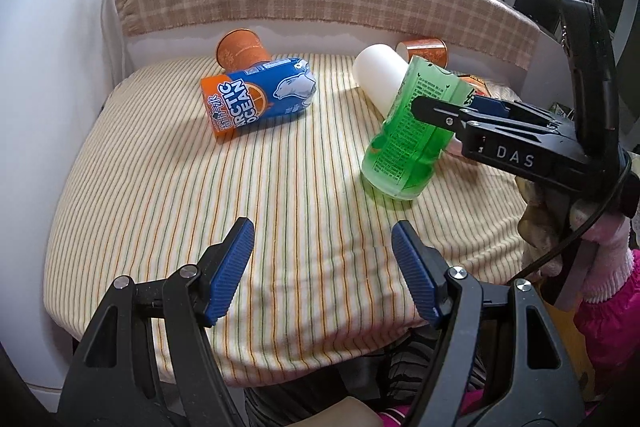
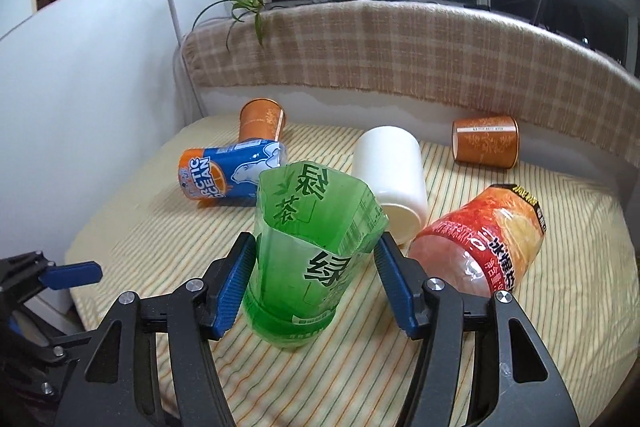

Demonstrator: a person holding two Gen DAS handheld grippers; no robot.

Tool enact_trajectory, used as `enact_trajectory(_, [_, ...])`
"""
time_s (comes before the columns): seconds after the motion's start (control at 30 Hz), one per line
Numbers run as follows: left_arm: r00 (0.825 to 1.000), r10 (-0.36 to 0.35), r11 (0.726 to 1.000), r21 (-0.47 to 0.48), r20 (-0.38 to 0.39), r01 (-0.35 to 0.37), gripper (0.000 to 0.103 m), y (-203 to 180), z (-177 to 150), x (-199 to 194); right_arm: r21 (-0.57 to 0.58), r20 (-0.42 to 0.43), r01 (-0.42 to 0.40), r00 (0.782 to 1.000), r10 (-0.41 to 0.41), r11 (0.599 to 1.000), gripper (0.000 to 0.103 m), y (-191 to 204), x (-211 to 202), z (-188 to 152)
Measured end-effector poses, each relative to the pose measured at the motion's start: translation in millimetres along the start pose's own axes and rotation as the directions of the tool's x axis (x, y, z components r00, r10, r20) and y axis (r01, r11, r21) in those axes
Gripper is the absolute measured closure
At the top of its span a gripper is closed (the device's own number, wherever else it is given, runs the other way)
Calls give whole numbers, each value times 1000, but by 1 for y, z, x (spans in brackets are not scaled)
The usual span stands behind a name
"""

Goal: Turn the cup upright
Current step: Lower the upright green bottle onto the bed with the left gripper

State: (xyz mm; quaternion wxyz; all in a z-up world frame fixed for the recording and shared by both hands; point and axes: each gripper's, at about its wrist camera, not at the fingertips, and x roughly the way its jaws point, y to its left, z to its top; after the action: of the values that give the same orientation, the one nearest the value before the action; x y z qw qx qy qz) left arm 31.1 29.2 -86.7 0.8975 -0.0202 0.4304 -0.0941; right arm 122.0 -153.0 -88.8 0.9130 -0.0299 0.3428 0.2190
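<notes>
**Right claw on green cup, left claw idle**

Right gripper is clamping the green cup at mid-height, with both blue pads pressing the cup wall on opposite sides. The cup is standing base-down on the striped cloth, open cut rim up, leaning slightly. In the left wrist view the same cup is tilting, its base touching the cloth and the right gripper coming in from the side.

Left gripper is sitting wide open over the near edge of the cloth, its fingers touching nothing, with the green cup ahead and to its right.

Around the right claw:
- white cup is lying on its side just behind the green cup
- red-orange cup is lying on its side just right of the right finger
- blue Arctic Ocean cup is lying on its side ahead-left
- orange paper cup is leaning behind the blue one, touching it
- a second orange paper cup is lying far right near the back wall
</notes>
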Motion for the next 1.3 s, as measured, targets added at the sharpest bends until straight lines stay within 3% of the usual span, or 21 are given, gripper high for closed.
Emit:
enact_trajectory(0.43, [1000,-1,1000,-12,2,1,30,4,0,-1,-67,55,78,996,-74,995,43,3,2,1])
enact_trajectory(0.63, [1000,0,1000,-12,4,0,30,4,0,-2,-174,82,127,990,-114,976,43,18,8,-2])
enact_trajectory(1.3, [1000,2,1000,-4,13,-2,30,1,1,-4,-233,75,84,995,-69,969,41,33,7,-7])
